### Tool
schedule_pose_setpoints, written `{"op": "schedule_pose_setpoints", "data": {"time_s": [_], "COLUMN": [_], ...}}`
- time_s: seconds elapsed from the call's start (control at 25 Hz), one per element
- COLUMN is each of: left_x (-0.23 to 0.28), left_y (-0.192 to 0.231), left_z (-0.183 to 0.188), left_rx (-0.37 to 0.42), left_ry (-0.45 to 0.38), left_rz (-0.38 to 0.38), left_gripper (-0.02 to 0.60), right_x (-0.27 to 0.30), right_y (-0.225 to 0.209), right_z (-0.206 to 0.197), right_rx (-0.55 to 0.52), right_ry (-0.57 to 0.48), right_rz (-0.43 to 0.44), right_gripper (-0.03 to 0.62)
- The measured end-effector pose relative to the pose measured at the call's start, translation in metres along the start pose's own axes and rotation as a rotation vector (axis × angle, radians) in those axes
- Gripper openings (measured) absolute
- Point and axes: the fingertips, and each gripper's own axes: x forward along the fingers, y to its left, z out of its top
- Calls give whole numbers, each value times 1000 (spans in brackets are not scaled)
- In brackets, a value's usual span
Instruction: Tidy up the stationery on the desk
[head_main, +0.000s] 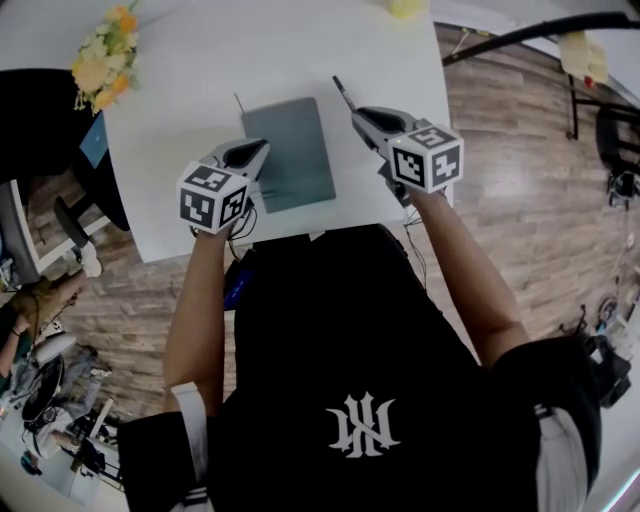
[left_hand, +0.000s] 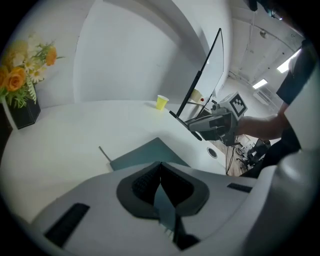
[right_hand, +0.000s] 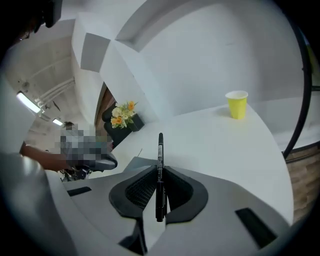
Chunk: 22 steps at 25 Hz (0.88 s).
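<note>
1. A person's right gripper (head_main: 360, 115) clamps a black pen (right_hand: 160, 155) between nearly closed jaws. The pen runs lengthwise along them, its tip jutting forward above the white desk (head_main: 200, 60).
2. The left gripper (head_main: 258, 150) hovers at the near-left edge of a grey-green notebook (head_main: 290, 152), jaws pressed together on nothing.
3. The notebook lies flat between both grippers, just left of the pen-carrier, its long side running away from the person. A thin stick (head_main: 239, 102) rests by its far-left corner, nearer the left gripper.
</note>
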Motion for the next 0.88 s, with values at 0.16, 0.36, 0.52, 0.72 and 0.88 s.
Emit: {"op": "schedule_pose_setpoints", "data": {"time_s": [0.16,0.36,0.52,0.72,0.88], "left_x": [-5,-6,-8,-10,-13], "left_y": [6,12,13,14,14], "left_z": [-10,-21,-28,-31,-29], "left_rx": [-3,3,-16,-42,-34], "left_ry": [16,41,45,39,33], "left_rz": [10,14,6,-10,-7], "left_gripper": [5,5,5,5,5], "right_x": [10,14,20,26,27], "right_y": [8,3,11,16,14], "right_z": [-18,-40,-64,-83,-92], "right_rx": [81,146,193,237,267], "right_ry": [23,60,107,154,176], "right_rz": [-4,-41,-41,-72,-106], "right_gripper": [66,66,66,66,66]}}
